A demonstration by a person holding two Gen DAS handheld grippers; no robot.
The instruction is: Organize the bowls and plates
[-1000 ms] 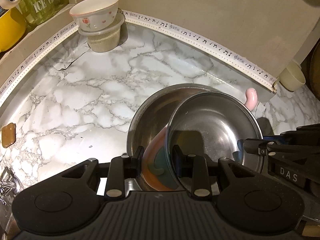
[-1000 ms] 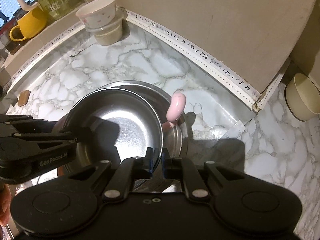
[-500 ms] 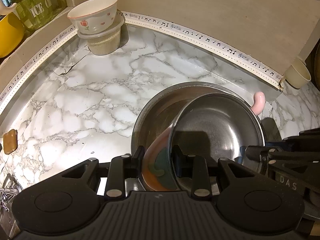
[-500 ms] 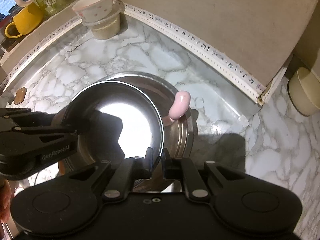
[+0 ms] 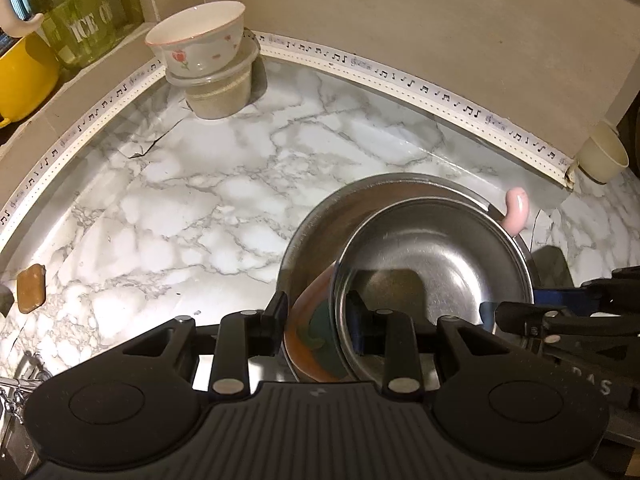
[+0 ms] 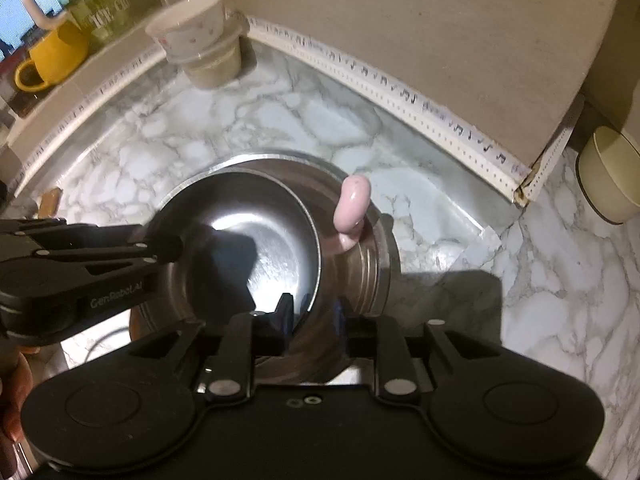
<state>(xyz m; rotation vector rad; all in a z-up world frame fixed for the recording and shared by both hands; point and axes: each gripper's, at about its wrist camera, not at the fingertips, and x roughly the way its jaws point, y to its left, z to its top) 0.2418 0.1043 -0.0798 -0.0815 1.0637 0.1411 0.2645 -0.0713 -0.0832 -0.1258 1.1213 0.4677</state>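
Two hand-held grippers (image 5: 316, 320) (image 6: 312, 320) hide stacked bowls' (image 5: 432, 264) near rims.

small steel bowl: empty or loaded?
Empty. The small steel bowl shows only bare metal and glare inside; it sits in the larger steel bowl.

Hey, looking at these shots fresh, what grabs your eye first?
A shiny steel bowl sits nested in a larger steel bowl mid-counter, both hand-held grippers at its near rim. A pink curved handle pokes up beside it. Far left, a floral white bowl tops a plastic tub.
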